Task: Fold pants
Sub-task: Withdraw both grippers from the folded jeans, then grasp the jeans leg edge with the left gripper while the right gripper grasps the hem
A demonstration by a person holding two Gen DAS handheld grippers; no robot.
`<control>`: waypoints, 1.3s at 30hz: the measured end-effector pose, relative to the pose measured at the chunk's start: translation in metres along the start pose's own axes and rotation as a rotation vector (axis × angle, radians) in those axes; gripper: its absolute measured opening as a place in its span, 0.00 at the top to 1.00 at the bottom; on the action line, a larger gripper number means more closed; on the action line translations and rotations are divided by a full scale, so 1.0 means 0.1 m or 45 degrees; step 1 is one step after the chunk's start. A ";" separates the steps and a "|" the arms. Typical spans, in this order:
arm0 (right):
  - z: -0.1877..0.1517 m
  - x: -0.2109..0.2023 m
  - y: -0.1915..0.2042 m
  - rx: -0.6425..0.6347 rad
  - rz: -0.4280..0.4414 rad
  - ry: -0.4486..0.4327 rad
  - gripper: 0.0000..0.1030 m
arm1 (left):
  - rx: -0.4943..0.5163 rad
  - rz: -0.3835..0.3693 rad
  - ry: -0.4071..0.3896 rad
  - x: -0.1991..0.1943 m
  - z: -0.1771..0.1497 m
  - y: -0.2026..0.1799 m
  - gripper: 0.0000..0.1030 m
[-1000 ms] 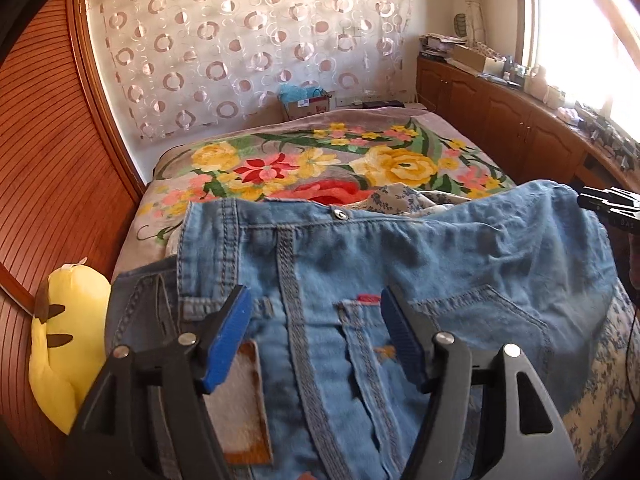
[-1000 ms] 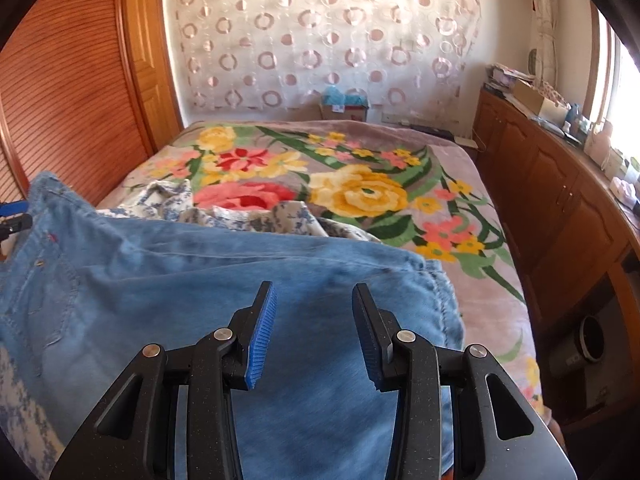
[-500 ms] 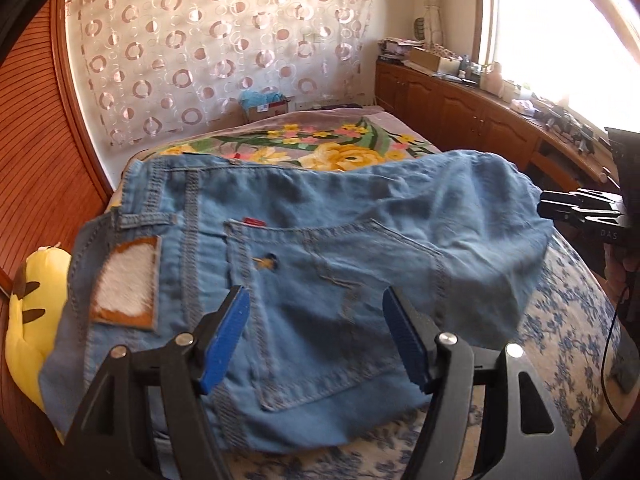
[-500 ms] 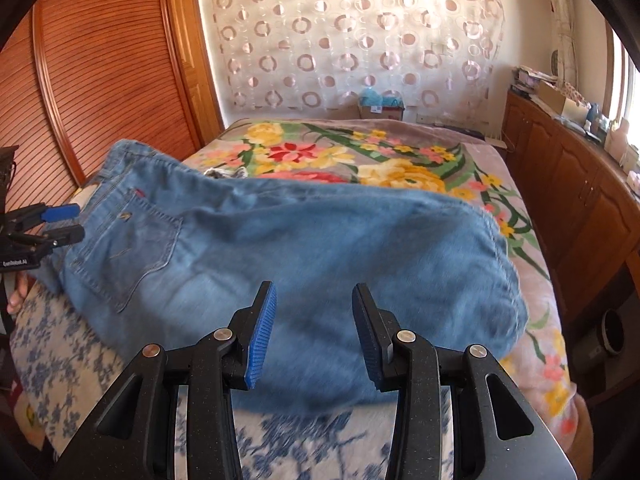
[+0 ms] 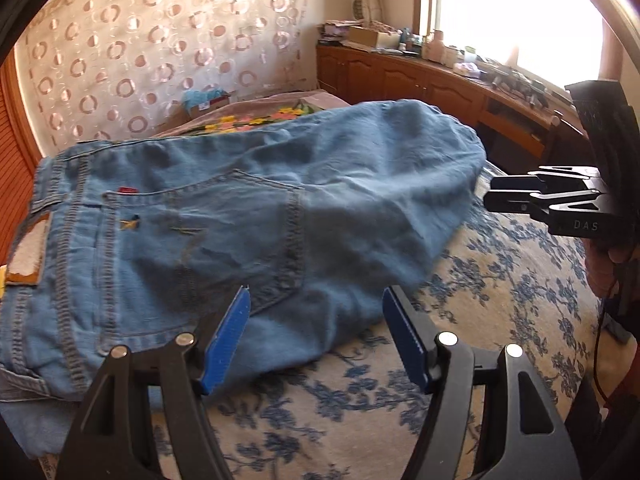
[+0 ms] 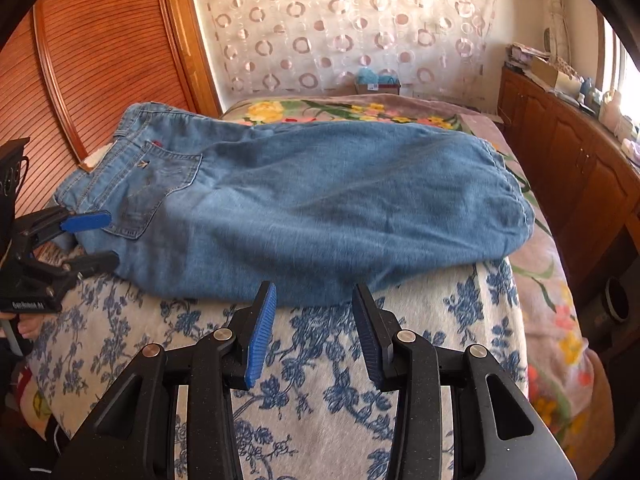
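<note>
The right gripper (image 5: 516,196) carries the letters "DAS" on its side; the left gripper's (image 6: 90,240) side label is too blurred to read. The jeans (image 6: 304,200) show a small red tag (image 5: 128,190) at the back pocket and a tan waist patch (image 5: 26,252) with no legible writing. Both grippers stand released, nothing between their pads. The jeans lie folded across the bed just ahead of both. Their near edge sits just beyond the right fingertips, and the pocket end lies just past the left. Bare blue-flowered sheet (image 6: 328,392) lies under both grippers. Far beyond, at the curtain, a cardboard box (image 6: 378,86) holds something blue.
</note>
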State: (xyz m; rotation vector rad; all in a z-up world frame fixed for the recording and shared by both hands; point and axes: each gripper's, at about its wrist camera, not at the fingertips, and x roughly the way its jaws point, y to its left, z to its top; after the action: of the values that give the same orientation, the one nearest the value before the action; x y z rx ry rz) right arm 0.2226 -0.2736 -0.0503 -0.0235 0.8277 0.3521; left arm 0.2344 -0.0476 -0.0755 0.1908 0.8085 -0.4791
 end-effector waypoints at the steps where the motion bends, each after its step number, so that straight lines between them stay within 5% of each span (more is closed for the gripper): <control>1: -0.02 0.00 0.01 0.004 0.000 -0.001 0.62 | 0.008 -0.023 0.012 0.03 0.01 -0.04 0.33; 8: -0.11 0.02 0.00 0.025 -0.025 0.013 0.62 | 0.053 -0.035 0.053 0.18 0.02 -0.23 0.34; 17: -0.12 -0.05 -0.09 0.056 -0.019 -0.008 0.62 | 0.100 -0.060 0.116 0.37 0.04 -0.38 0.49; 20: -0.11 -0.05 -0.09 0.052 -0.017 -0.008 0.62 | 0.091 -0.061 0.108 0.39 0.05 -0.37 0.56; 25: -0.11 -0.05 -0.08 0.044 0.001 -0.005 0.62 | 0.094 -0.062 0.096 0.39 0.07 -0.36 0.89; 27: -0.11 -0.03 -0.06 0.041 0.010 -0.001 0.62 | 0.109 -0.063 0.090 0.38 0.08 -0.36 0.93; 39: -0.02 0.13 0.04 -0.006 0.035 0.036 0.62 | 0.094 -0.041 0.004 0.22 0.61 -0.02 1.00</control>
State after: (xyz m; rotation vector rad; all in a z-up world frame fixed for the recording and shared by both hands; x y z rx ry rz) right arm 0.2281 -0.2658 -0.0604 -0.0215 0.8559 0.3805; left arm 0.2856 -0.0776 -0.0504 0.2476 0.7985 -0.5398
